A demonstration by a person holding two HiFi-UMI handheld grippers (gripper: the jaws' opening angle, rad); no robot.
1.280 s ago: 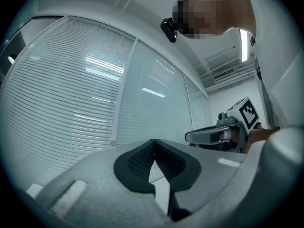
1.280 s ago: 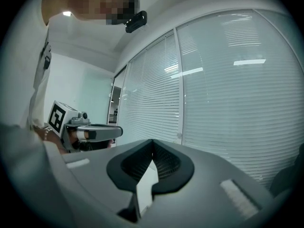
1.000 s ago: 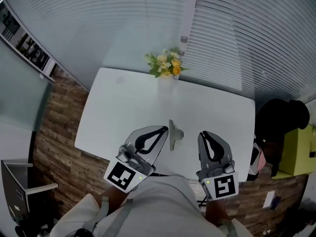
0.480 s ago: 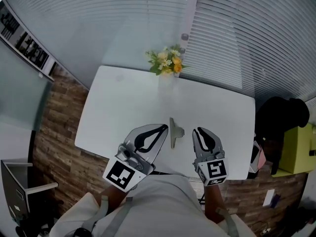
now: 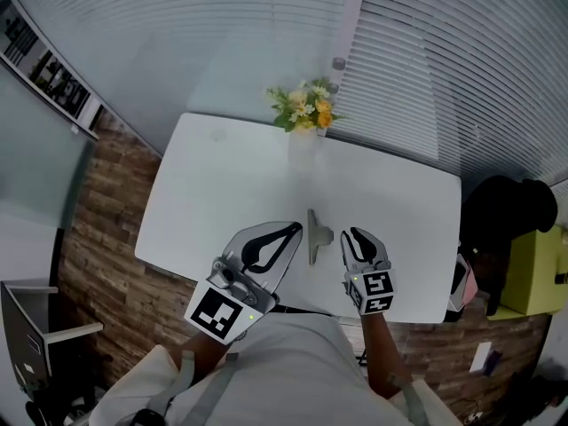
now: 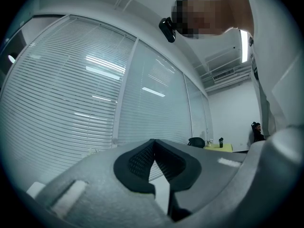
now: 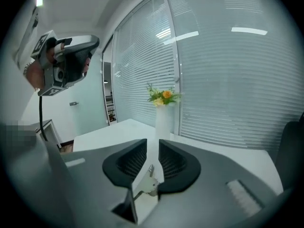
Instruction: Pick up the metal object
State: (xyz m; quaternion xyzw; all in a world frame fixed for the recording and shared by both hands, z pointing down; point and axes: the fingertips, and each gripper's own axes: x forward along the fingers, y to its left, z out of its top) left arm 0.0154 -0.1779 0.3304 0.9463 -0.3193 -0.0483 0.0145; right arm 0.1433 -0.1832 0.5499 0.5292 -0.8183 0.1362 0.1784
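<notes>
Hovering just beside the metal object [image 5: 313, 236], the right claw [image 5: 355, 235] has its jaws parted, and they have just been opening. Its own view frames the metal object [image 7: 148, 182] in the gap between the 2 pads, but the object lies on the bench ahead and is not pinched. The left claw [image 5: 295, 230] sits on the object's other side, held level, its tips pressed together on nothing.

The approach looks to be the step in hand, with the grasp not yet made. The next move probably calls for lowering the right claw until its pads straddle the long bar, then squeezing across the narrow width before lifting.

The object lies flat near the front edge of the white bench [image 5: 222, 185], between the 2 claws and well apart from the vase of flowers [image 5: 304, 118] at the far edge. It is a grey, T-shaped piece: 1 long bar with a short stub toward the right claw. Up close it is bright and reflective, and likely hard and slick to grip.
</notes>
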